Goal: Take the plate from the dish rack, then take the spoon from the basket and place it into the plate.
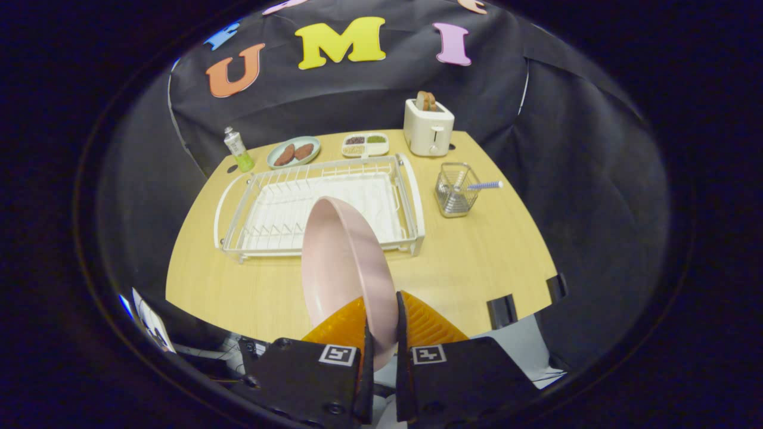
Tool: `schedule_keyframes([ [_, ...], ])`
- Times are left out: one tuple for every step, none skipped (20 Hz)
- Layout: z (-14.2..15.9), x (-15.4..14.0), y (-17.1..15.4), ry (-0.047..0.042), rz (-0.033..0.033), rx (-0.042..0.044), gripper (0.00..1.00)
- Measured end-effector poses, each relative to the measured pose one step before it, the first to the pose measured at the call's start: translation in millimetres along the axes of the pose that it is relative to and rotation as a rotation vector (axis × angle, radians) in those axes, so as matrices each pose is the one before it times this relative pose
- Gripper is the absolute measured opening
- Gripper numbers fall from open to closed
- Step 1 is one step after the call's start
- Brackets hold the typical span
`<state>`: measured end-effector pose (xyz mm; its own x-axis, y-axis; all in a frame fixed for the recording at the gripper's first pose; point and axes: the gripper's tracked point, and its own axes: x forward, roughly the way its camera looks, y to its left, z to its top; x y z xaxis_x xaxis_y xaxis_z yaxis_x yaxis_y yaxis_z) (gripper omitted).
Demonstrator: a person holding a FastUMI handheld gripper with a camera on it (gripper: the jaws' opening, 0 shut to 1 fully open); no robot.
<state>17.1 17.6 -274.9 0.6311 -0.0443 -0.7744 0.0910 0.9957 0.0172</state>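
My gripper [381, 313] is shut on the rim of a pale pink plate [343, 262], one orange finger on each side of it. The plate stands on edge, lifted above the wooden table [477, 262] in front of the white wire dish rack [322, 205], whose bars hold nothing. Beyond the fingers to the right stands a clear wire basket [456, 190]. A spoon with a blue-and-white striped handle [484, 186] sticks out of it toward the right.
At the table's back edge stand a white toaster [428, 126] with bread in it, a divided tray of foods [365, 144], a green plate with brown pieces [293, 152] and a small green bottle [238, 149]. Black clamps [502, 311] grip the near table edge.
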Motion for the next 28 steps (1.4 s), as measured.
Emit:
schedule_keyframes([
  [-10.48, 10.29, 2.01, 0.02218, 0.01273, 0.01124, 0.2],
  [-7.83, 9.28, 1.23, 0.01636, 0.01069, 0.00601, 0.2],
  [-5.93, 9.5, -0.17, 0.01402, 0.00343, 0.00438, 0.2],
  [-5.62, 8.06, -3.05, 0.0142, -0.0088, -0.00037, 0.2],
  [-3.72, 7.99, -4.17, 0.01035, -0.00879, 0.00297, 0.2],
  [-3.01, 8.19, -4.0, 0.00686, -0.00421, 0.00441, 0.2],
  [0.9, 2.8, 1.99, 0.00108, 0.02997, 0.00944, 0.2],
  [1.41, 5.67, -0.03, 0.00252, 0.02374, -0.00349, 0.2],
  [1.02, 4.11, -2.08, 0.0091, 0.01989, -0.01194, 0.21],
  [0.01, 3.54, -2.31, 0.00849, 0.01866, -0.00943, 0.21],
  [-0.59, 4.24, -5.68, 0.01014, 0.00396, -0.00724, 0.22],
  [0.8, 3.39, -5.78, 0.00834, 0.00453, 0.00157, 0.25],
  [0.43, 6.04, -4.49, 0.00882, 0.0035, 0.00774, 0.26],
  [0.86, 3.32, -3.6, 0.01003, 0.00602, 0.01168, 0.28],
  [3.11, 3.92, 0.23, 0.00573, 0.01265, 0.00917, 0.29],
  [0.05, 1.66, -0.82, 0.00684, 0.00604, 0.00259, 0.3],
  [3.7, 1.18, -2.15, 0.00562, 0.00396, -0.00237, 0.3],
  [3.07, 1.77, -3.15, 0.00062, -0.00583, -0.00567, 0.32],
  [2.41, 2.54, -1.81, -0.00038, 0.00057, -0.00556, 0.32],
  [0.85, 2.25, -1.73, 0.00421, -0.00152, -0.00297, 0.34],
  [0.51, 2.82, -3.84, 0.00462, -0.00419, 0.00104, 0.35],
  [0.72, 2.95, -4.78, 0.00298, -0.00496, 0.00697, 0.37],
  [0.91, 3.75, -6.51, 0.00231, -0.01506, 0.00595, 0.38],
  [1.32, 3.28, -6.34, 0.00238, -0.01015, 0.00553, 0.38],
  [2.94, -0.53, -3.33, 0.00155, 0.00354, 0.00682, 0.38],
  [1.32, 2.6, -5.75, 0.00252, -0.00385, 0.00468, 0.36],
  [2.2, -2.7, -7.38, -0.00306, -0.00771, 0.00841, 0.36],
  [4.37, -5.23, -2.94, -0.01691, 0.00847, 0.00434, 0.36],
])
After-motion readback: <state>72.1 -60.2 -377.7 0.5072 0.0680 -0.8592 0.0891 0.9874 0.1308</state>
